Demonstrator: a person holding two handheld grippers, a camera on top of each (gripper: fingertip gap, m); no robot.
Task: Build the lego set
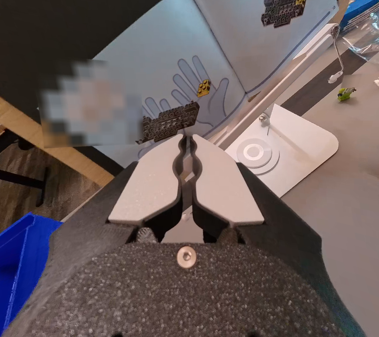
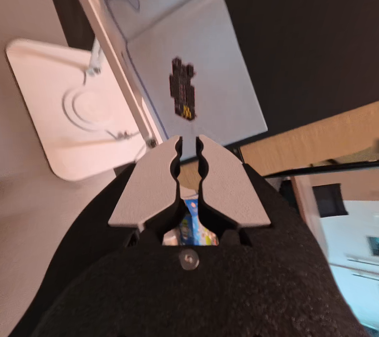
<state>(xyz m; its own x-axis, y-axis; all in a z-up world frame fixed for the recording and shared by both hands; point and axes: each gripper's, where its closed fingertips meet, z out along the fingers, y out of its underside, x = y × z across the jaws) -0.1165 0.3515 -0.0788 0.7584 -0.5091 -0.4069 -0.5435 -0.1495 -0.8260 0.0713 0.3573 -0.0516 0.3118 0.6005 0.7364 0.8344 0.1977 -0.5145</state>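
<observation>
**Both hand-held grippers empty before the open instruction booklet**

Left wrist view, left to right. A blue plastic bin (image 1: 18, 261) sits at the lower left edge, partly cut off. The left hand-held gripper (image 1: 187, 139) points at the open pale-blue instruction booklet (image 1: 225, 46), which is propped on a white metal book stand (image 1: 287, 155). The grey fingers (image 1: 151, 183) stand almost together, only a thin slit between the tips, and nothing is clamped between them. The stand's flat base rests on the grey bench (image 1: 338, 224). Further right, a small lime-green lego piece (image 1: 345, 96) lies on the bench, well apart from the gripper. At the upper right, a blue lego box (image 1: 361, 5) and a clear plastic bag (image 1: 367, 40) lie near each other beyond the stand.

Right wrist view, blurred. The stand's base (image 2: 61, 101) appears at left, the booklet (image 2: 205, 60) above centre. The right hand-held gripper (image 2: 188, 138) faces the booklet's lower edge with its fingers (image 2: 225, 183) slightly apart and holding nothing. A blurred blue printed item shows low between the fingers; what it is cannot be told.
</observation>
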